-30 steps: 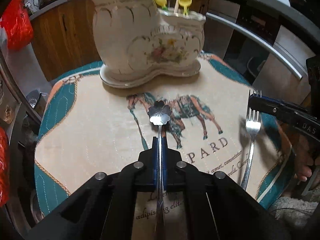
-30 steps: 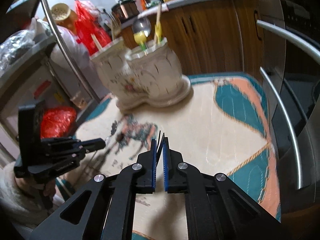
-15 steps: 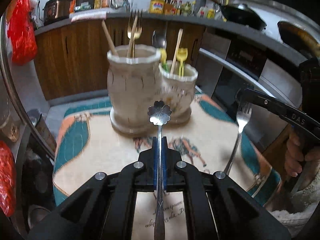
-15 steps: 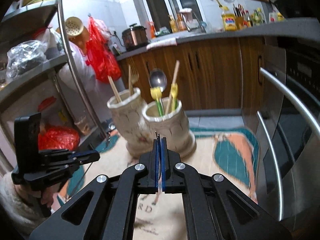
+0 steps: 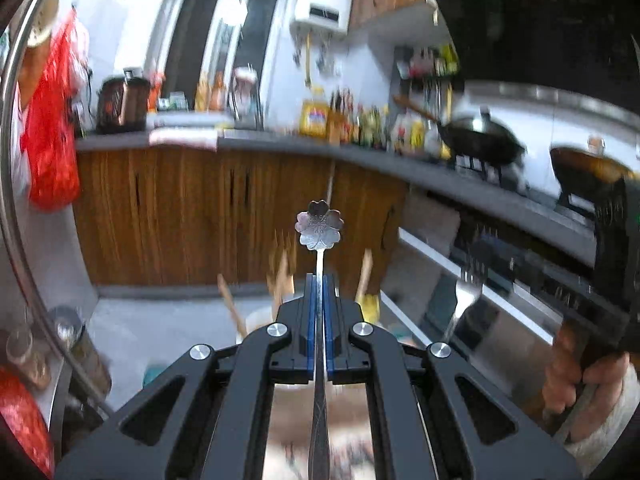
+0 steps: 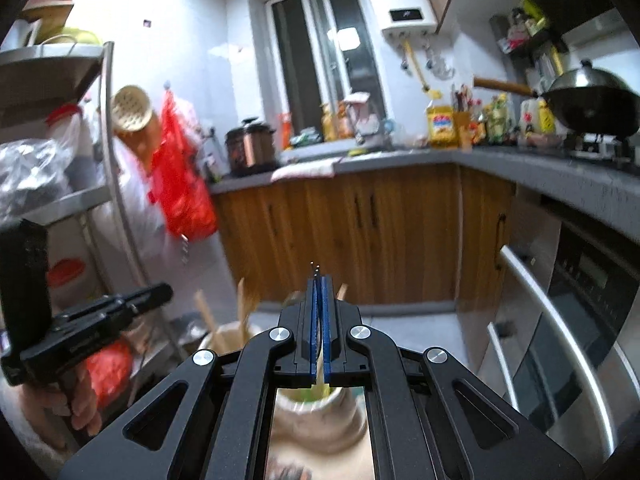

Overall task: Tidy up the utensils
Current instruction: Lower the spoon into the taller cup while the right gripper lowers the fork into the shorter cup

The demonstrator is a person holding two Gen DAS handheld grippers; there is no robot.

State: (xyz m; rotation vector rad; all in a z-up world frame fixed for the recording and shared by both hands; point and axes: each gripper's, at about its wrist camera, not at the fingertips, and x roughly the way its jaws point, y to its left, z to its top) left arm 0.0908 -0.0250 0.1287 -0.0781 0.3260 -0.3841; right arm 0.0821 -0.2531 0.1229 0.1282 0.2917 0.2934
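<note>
My left gripper (image 5: pixel 319 280) is shut on a steel spoon with a flower-shaped end (image 5: pixel 319 226), which points up in front of the camera. My right gripper (image 6: pixel 319 280) is shut on a fork; only its tine tips (image 6: pixel 316 269) show above the pads. In the left wrist view the fork (image 5: pixel 464 292) hangs from the right gripper (image 5: pixel 592 304). The cream ceramic utensil holder (image 6: pixel 320 416) with wooden sticks (image 6: pixel 208 316) sits low, mostly hidden behind the grippers. The left gripper (image 6: pixel 92 320) shows at the left of the right wrist view.
Wooden cabinets (image 6: pixel 360 232) and a grey counter (image 6: pixel 400 160) with bottles and a cooker run behind. A wok (image 6: pixel 592 104) sits on the stove. An oven with steel handles (image 6: pixel 560 320) is to the right. A metal shelf rack with red bags (image 6: pixel 184 192) stands left.
Both grippers have risen and tilted up with the spoon and fork; the holder has dropped to the bottom of both views and the table mat is almost out of sight.
</note>
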